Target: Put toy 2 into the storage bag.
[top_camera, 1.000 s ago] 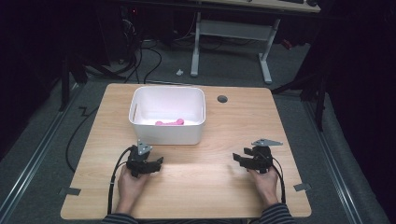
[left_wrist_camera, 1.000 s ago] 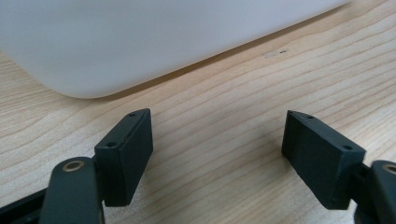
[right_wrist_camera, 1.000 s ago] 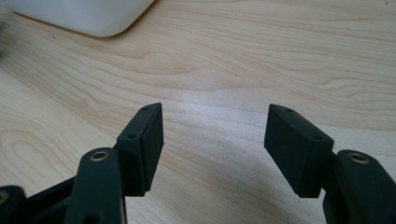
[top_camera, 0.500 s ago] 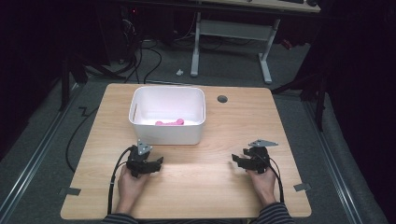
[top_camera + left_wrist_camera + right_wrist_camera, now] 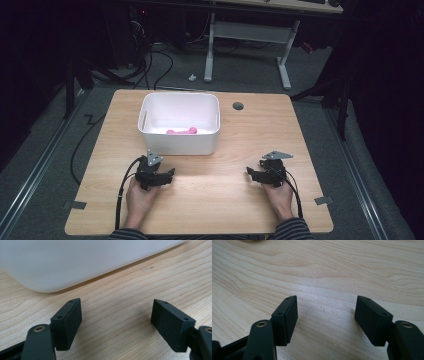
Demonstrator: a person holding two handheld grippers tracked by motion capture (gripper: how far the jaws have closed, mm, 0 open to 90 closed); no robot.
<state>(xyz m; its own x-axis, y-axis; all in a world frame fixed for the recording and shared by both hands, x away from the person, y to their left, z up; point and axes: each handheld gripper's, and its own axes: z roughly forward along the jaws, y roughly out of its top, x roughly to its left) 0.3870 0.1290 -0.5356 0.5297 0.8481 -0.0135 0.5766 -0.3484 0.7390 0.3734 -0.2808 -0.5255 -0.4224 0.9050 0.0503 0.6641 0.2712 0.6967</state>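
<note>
A white bin [image 5: 179, 137] stands on the wooden table [image 5: 250, 130] with a pink object [image 5: 181, 131] lying inside it. My left gripper [image 5: 170, 174] rests in a hand just in front of the bin's near wall [image 5: 75, 260]. Its jaws stand open over bare wood, as the left gripper view [image 5: 116, 322] shows. My right gripper [image 5: 251, 173] lies in the other hand near the front right of the table. Its jaws have just been opening, and there is nothing but bare wood between them [image 5: 327, 320].
A round cable hole [image 5: 238, 106] sits in the tabletop behind and right of the bin. Pieces of grey tape [image 5: 74, 204] mark the front corners. Beyond the far edge stand desk legs [image 5: 285, 65] and cables on the floor.
The right gripper has shifted slightly to the left on the table. The left gripper and the bin have stayed put.
</note>
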